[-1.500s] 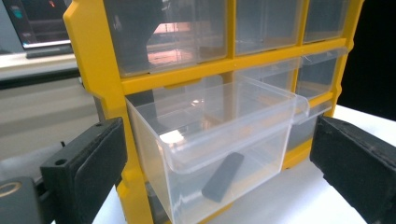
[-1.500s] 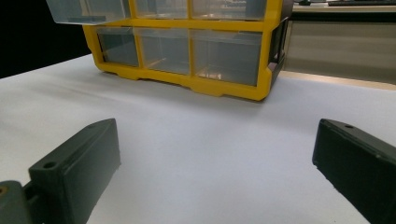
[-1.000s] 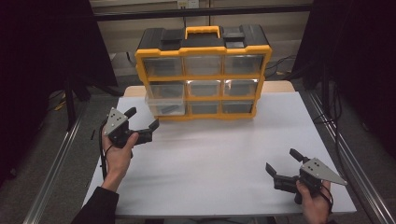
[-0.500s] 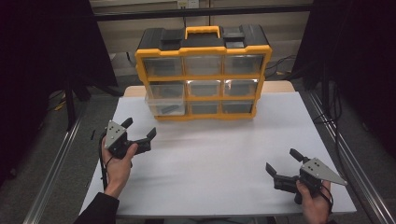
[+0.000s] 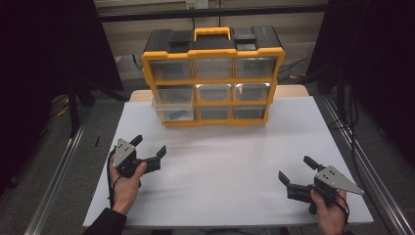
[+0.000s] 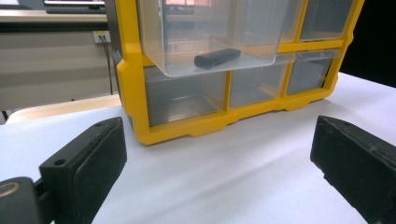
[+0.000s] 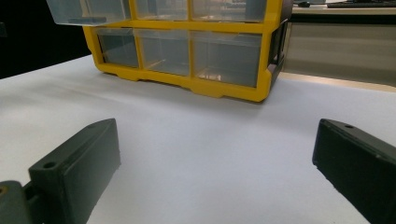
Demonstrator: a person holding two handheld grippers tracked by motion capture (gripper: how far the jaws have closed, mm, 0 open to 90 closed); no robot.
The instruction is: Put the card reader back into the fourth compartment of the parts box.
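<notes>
A yellow and black drawer cabinet (image 5: pixel 213 73) with clear drawers stands at the back of the white table (image 5: pixel 230 161). Its middle-left drawer (image 5: pixel 170 108) is pulled out and holds a small black bar (image 6: pixel 216 58). My left gripper (image 5: pixel 149 150) rests low at the front left, open and empty, its jaws pointing toward the cabinet (image 6: pixel 224 70). Near the table's front right edge my right gripper (image 5: pixel 296 171) is open too, with nothing between its jaws. The cabinet (image 7: pixel 187 42) lies far ahead of it.
Metal rails (image 5: pixel 58 171) run along both sides of the table. Cables (image 5: pixel 350 112) hang at the right. A wide bare stretch of white tabletop lies between the two grippers and the cabinet.
My left gripper has pulled back from the cabinet toward the front left and come down lower. The right gripper has stayed put.
</notes>
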